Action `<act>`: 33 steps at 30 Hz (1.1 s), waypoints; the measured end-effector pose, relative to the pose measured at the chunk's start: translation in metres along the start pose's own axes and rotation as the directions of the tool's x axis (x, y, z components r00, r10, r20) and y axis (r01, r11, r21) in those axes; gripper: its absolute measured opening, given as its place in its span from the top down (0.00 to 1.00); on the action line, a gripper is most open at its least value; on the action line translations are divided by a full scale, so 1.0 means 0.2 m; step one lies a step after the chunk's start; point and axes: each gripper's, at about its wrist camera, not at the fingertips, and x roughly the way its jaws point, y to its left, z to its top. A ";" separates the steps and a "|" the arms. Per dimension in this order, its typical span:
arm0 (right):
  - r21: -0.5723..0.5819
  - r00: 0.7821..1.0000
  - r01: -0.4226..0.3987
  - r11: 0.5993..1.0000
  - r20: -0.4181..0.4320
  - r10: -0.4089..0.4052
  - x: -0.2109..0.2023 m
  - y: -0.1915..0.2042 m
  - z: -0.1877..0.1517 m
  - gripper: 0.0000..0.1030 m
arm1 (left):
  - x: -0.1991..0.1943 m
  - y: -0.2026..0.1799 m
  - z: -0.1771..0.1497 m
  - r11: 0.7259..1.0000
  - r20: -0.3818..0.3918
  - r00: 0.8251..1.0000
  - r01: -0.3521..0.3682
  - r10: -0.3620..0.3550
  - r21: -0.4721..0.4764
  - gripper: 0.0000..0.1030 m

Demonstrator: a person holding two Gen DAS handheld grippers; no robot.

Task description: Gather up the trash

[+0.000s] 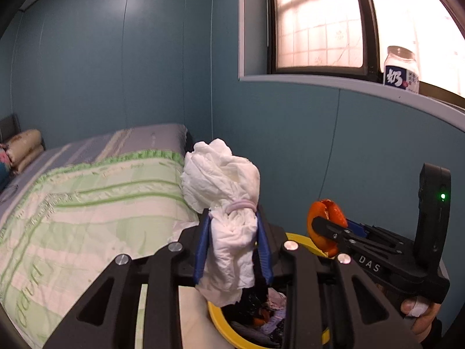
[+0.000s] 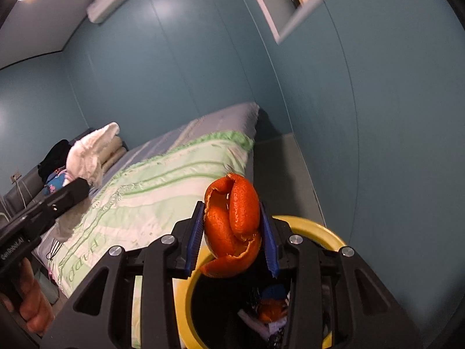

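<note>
My left gripper (image 1: 232,229) is shut on a crumpled white tissue wad (image 1: 223,180) and holds it above the yellow-rimmed trash bin (image 1: 216,317). My right gripper (image 2: 234,229) is shut on a curled orange peel (image 2: 232,218) above the same bin (image 2: 183,296). The bin holds dark scraps, paper and orange bits. The right gripper with the peel (image 1: 325,224) shows in the left wrist view at right. The left gripper with the tissue (image 2: 87,151) shows in the right wrist view at left.
A bed with a green and white quilt (image 1: 72,218) lies left of the bin, pillows at its far end. Blue walls stand behind and to the right. A jar (image 1: 402,69) stands on the window sill above.
</note>
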 end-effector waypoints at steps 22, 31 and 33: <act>0.077 0.980 0.081 0.994 -0.187 -0.065 0.27 -0.15 -0.12 0.64 | 0.57 0.08 -0.28 0.988 -0.333 0.933 0.106 -0.139 -0.117 0.73; 0.091 0.979 0.133 0.987 -0.166 -0.116 0.23 -0.19 -0.10 0.47 | 0.56 0.14 -0.29 0.984 -0.338 0.932 0.077 -0.129 -0.162 0.36; 0.098 0.979 0.137 0.986 -0.164 -0.119 0.22 -0.20 -0.10 0.47 | 0.54 0.15 -0.28 0.987 -0.336 0.935 0.065 -0.113 -0.149 0.36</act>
